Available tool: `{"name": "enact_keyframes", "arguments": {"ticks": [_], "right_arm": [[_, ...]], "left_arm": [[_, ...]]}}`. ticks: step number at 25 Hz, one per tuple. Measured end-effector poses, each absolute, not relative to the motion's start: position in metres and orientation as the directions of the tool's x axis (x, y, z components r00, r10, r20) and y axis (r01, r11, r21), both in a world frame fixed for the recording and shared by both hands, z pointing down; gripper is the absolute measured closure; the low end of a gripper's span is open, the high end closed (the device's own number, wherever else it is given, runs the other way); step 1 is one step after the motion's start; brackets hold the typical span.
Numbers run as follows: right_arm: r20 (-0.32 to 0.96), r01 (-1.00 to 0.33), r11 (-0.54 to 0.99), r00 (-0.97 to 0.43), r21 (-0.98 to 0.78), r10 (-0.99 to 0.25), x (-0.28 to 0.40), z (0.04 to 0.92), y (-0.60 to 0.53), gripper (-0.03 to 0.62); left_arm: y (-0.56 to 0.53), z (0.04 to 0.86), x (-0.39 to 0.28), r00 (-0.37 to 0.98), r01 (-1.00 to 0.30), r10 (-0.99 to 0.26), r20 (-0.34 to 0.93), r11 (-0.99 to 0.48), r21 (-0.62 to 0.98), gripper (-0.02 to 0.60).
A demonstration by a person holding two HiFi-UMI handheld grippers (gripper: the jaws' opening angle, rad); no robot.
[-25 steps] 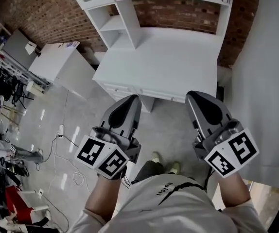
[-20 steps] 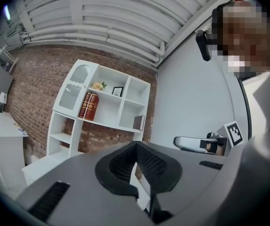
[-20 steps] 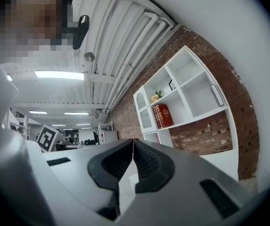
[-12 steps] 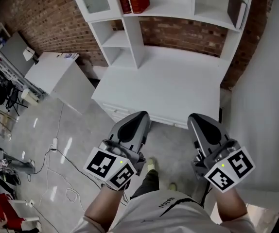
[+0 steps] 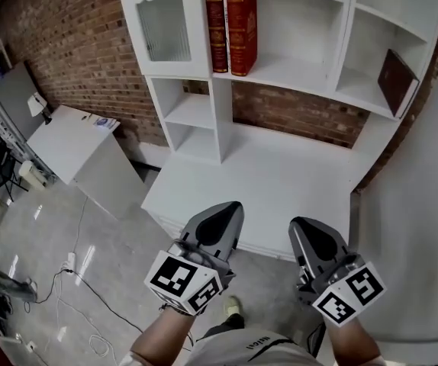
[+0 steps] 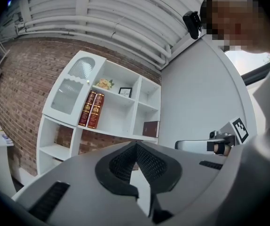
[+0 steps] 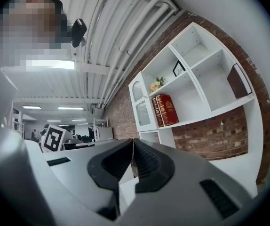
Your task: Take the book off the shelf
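holding the left gripper (image 5: 233, 207) low over the near edge of the white desk (image 5: 265, 166), jaws clenching tight on each other with nothing between them; holding the right gripper (image 5: 297, 224) just beside it on its right, jaws likewise pressing tip to tip and clasping nothing; pointing both grippers forward and upward toward the white shelf (image 5: 288, 73) rising from the far side of the desk against the brick wall (image 5: 74, 36); facing, well ahead of and above the left gripper, two red books (image 5: 232, 30) standing upright and touching each other in the middle compartment, spines turning outward; facing, ahead of and above the right gripper, a brown book (image 5: 397, 81) leaning tilted in the right-hand compartment; leaving all three books well apart from both sets of jaws; looking along the left gripper at a small picture frame (image 6: 124, 92) and a bunch of pale flowers (image 6: 105, 84) sitting one level above the red books, flowers to the frame's left; facing also, left of the red books, a closed glass door (image 5: 162, 25); leaving far off to the left gripper's left a white table (image 5: 66, 128), with cables (image 5: 101, 294) trailing over the grey floor (image 5: 127, 242) beside it
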State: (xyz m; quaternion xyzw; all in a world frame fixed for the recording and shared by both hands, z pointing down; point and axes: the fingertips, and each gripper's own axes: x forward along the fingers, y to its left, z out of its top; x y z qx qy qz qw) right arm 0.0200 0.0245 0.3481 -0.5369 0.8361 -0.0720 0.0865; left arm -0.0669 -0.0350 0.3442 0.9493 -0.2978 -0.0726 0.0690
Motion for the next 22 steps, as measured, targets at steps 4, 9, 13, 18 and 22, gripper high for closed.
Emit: {"name": "enact_keyframes", "arguments": {"ticks": [4, 9, 13, 18, 22], "right_arm": [[-0.059, -0.898, 0.389, -0.386, -0.205, -0.921, 0.006, 0.347, -0.014, 0.576], [-0.07, -0.907, 0.376, -0.37, -0.188, -0.927, 0.004, 0.34, -0.05, 0.576], [-0.093, -0.909, 0.373, -0.361, -0.185, -0.928, 0.008, 0.331, -0.075, 0.577], [-0.126, -0.902, 0.397, -0.38, -0.17, -0.916, 0.016, 0.322, -0.115, 0.576], [-0.15, -0.889, 0.433, -0.412, -0.151, -0.899, 0.025, 0.311, -0.149, 0.576]], "left_arm": [[-0.08, 0.342, -0.069, 0.828, -0.53, -0.55, -0.105, -0.831, 0.169, 0.571], [-0.125, 0.332, -0.059, 0.839, -0.51, -0.53, -0.122, -0.845, 0.16, 0.571], [-0.153, 0.321, -0.048, 0.841, -0.502, -0.521, -0.145, -0.852, 0.144, 0.571], [-0.192, 0.31, -0.033, 0.831, -0.52, -0.535, -0.151, -0.844, 0.129, 0.571], [-0.226, 0.297, -0.018, 0.814, -0.544, -0.556, -0.166, -0.831, 0.115, 0.571]]}}
